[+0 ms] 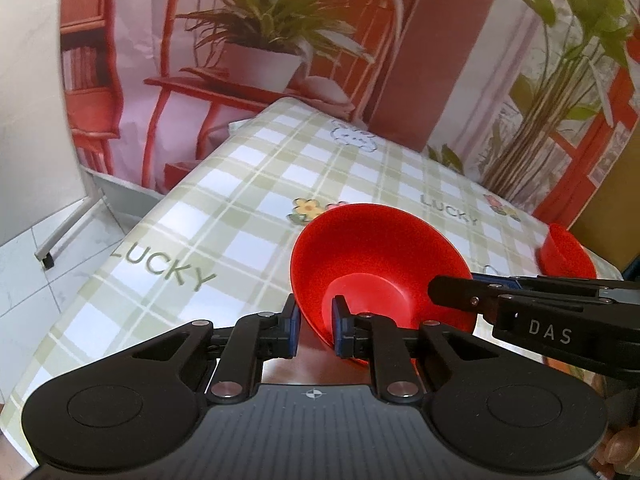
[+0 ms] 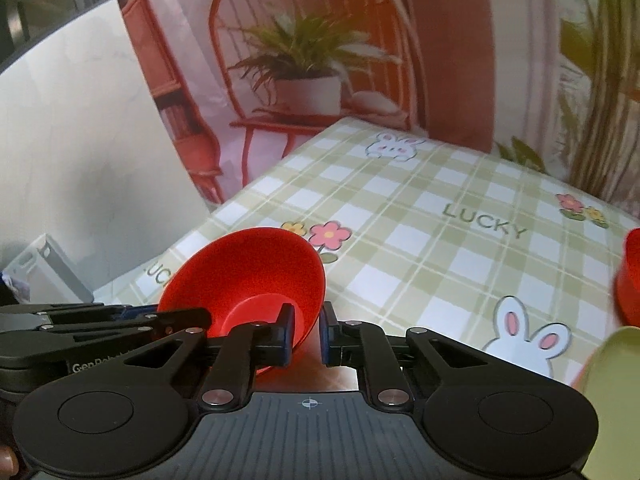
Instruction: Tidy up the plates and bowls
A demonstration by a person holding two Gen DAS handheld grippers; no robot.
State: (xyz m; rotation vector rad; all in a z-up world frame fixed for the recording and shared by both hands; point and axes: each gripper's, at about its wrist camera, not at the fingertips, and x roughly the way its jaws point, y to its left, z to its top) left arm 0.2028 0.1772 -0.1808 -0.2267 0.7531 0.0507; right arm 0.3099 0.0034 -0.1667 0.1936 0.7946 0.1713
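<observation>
Right wrist only: green plate (image 2: 612, 400) beside red bowl (image 2: 248, 276).

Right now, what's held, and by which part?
One red bowl, held by both: left gripper clamps its near rim, right gripper clamps the rim on its right side.

Green plaid tablecloth (image 1: 248, 216), printed backdrop (image 1: 256, 40) of red chair and plants, white tiled floor (image 1: 48, 280)

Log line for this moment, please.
left gripper: shut on red bowl | right gripper: shut on bowl rim
</observation>
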